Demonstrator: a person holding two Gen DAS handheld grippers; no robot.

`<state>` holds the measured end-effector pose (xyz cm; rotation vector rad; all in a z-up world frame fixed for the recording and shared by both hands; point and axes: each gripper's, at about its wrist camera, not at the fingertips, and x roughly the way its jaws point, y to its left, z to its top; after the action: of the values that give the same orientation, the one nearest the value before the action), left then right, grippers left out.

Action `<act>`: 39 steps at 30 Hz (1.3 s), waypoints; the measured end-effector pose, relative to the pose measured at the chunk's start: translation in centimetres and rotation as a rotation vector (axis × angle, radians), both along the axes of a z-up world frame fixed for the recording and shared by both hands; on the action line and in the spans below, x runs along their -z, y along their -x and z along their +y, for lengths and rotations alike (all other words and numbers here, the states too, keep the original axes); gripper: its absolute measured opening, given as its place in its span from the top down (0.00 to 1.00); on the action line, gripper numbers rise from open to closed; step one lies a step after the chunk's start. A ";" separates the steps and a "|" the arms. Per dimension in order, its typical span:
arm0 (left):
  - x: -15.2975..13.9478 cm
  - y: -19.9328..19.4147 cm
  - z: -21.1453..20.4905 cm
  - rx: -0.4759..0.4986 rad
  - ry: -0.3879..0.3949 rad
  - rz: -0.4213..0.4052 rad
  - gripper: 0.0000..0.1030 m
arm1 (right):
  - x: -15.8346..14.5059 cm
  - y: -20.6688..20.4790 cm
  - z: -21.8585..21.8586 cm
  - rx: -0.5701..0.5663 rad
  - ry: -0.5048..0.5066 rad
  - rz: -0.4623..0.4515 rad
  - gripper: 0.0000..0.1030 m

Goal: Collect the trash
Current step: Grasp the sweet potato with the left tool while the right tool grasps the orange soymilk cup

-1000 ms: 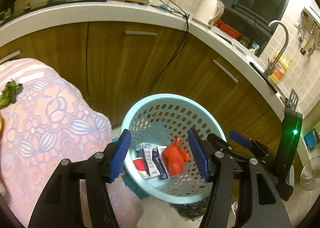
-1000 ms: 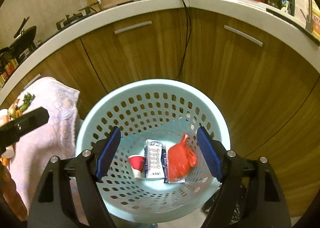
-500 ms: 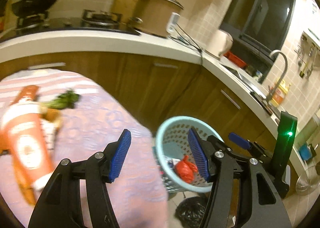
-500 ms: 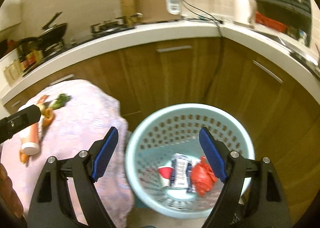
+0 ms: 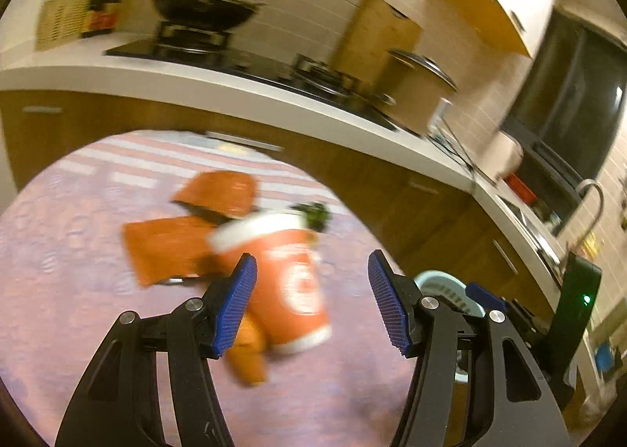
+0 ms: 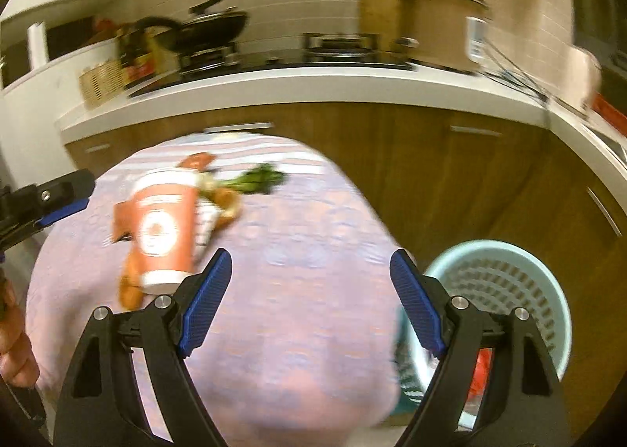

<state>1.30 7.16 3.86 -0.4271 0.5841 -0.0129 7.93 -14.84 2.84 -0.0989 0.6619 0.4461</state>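
while both pictures are smeared by blur, the orange paper cup [image 5: 286,282] reads clearly enough: it lies on its side on the pink patterned cloth [image 5: 70,290], its white rim toward the top of the left wrist view, just below centre of that frame. in the right wrist view the same cup [image 6: 164,227] sits left of centre. around it lies more litter — a flat orange wrapper [image 5: 168,247] to its left, a second orange piece [image 5: 223,192] above, a sprig of green leaves [image 6: 258,180] at the far side and a brownish scrap [image 5: 249,353] under the cup's base; what that scrap is cannot be told. the left gripper [image 5: 313,302] stands apart at a middling gap with nothing pressed between its blue pads; the cup shows in the gap but the pads do not touch it. the right gripper [image 6: 309,302] is spread wide and empty, over bare cloth, and its jaws have just been opening. the pale blue perforated basket [image 6: 509,274] stands beside the cloth at the lower right of the right wrist view, something red [image 6: 482,364] inside it; in the left wrist view only a sliver shows behind the right-hand finger. beyond, a white countertop [image 6: 333,86] runs over brown cabinets, with a black wok [image 5: 203,8] on the stove.
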 end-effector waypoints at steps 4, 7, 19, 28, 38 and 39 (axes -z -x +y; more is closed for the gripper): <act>0.6 1.5 3.2 -0.062 -0.001 0.015 0.44 | 0.0 0.8 4.2 -0.073 0.019 0.000 0.24; 1.4 2.1 5.1 -0.096 0.010 0.035 0.44 | 0.3 0.9 6.9 -0.106 0.029 0.003 0.24; 4.8 1.7 7.4 -0.085 0.044 0.101 0.44 | 2.6 -1.2 13.5 -0.162 0.085 0.078 0.24; 5.9 1.4 8.0 -0.080 0.059 0.125 0.44 | 4.5 -2.3 14.6 -0.156 0.090 0.130 0.35; 7.0 -0.6 4.6 0.026 0.038 0.194 0.33 | 0.8 -1.1 9.8 -0.111 -0.021 0.066 0.36; 7.2 -1.0 4.0 0.044 0.038 0.202 0.33 | 0.6 -1.1 9.1 -0.103 -0.025 0.064 0.36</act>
<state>2.27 11.18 -3.32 -0.4556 0.7928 -0.0236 9.07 -5.72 2.22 -0.0953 0.7159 0.5582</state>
